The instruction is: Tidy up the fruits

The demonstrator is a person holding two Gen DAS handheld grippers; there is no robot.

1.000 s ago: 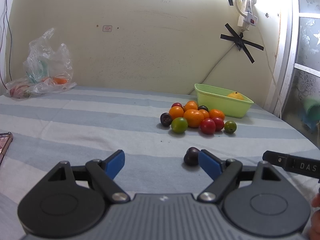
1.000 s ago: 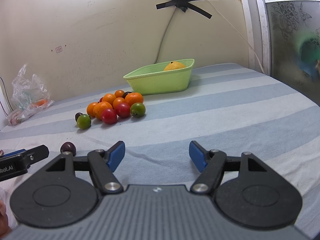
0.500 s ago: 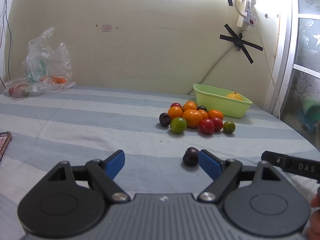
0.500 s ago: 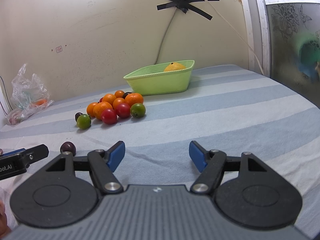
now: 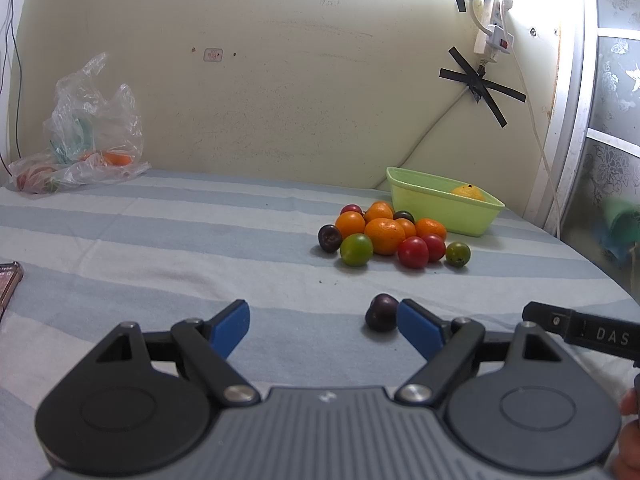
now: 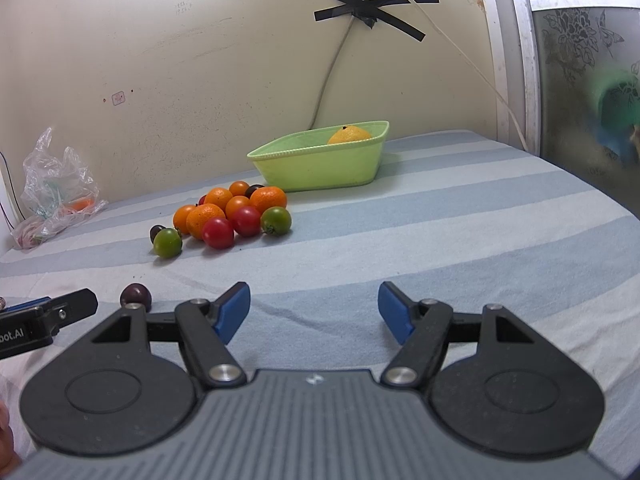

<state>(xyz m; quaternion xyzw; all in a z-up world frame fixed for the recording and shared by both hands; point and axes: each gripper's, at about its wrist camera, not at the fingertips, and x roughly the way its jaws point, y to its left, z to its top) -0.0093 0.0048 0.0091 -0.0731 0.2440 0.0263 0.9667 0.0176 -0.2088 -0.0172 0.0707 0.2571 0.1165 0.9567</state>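
A heap of small fruits [image 5: 384, 236] [image 6: 224, 216], orange, red, green and dark purple, lies on the striped cloth. Behind it stands a light green tub [image 5: 440, 204] [image 6: 320, 160] with one orange fruit [image 5: 467, 192] [image 6: 349, 135] inside. A lone dark plum [image 5: 381, 312] [image 6: 136, 297] rests apart from the heap, just inside the right finger of my left gripper [image 5: 324, 322]. That gripper is open and nothing is pressed between its pads. My right gripper [image 6: 314, 312] is open over bare cloth, with the plum off to its left.
A crumpled clear plastic bag [image 5: 80, 140] [image 6: 56, 192] with bits of fruit sits at the far left by the wall. A flat brownish object [image 5: 8, 284] lies at the left edge. A cable [image 5: 536, 128] hangs down the wall by the window frame at the right.
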